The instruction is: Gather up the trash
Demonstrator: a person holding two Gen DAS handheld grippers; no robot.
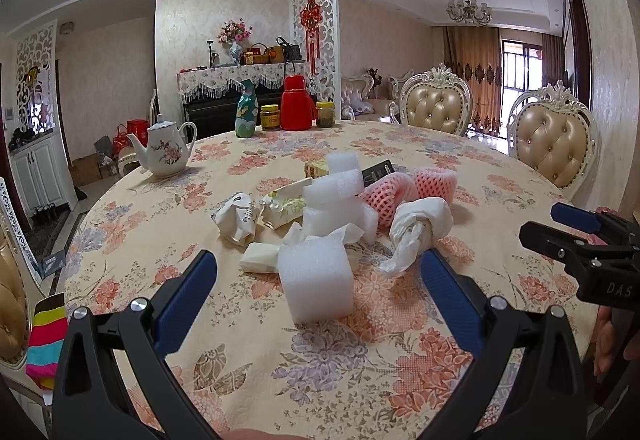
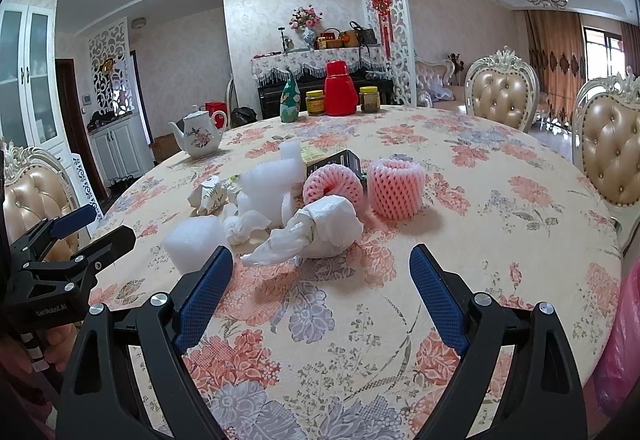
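A heap of trash lies mid-table: white foam blocks [image 1: 316,282] [image 2: 195,241], a knotted white plastic bag [image 1: 420,226] [image 2: 316,230], two pink foam fruit nets [image 1: 434,181] [image 2: 396,189], crumpled paper wrappers [image 1: 238,217] [image 2: 208,195] and a small black box [image 2: 346,159]. My left gripper [image 1: 318,288] is open, its blue pads either side of the nearest foam block without touching it. My right gripper [image 2: 320,280] is open just short of the knotted bag, holding nothing. Each gripper shows at the edge of the other's view, the right gripper [image 1: 580,236] and the left gripper [image 2: 76,236].
The round table [image 1: 400,360] has a floral cloth. A white teapot [image 1: 166,151], green bottle [image 1: 246,115], red thermos [image 1: 296,103] and two jars stand at its far edge. Padded chairs [image 1: 556,143] line the right side. A pink bag [image 2: 620,340] hangs at the table's right edge.
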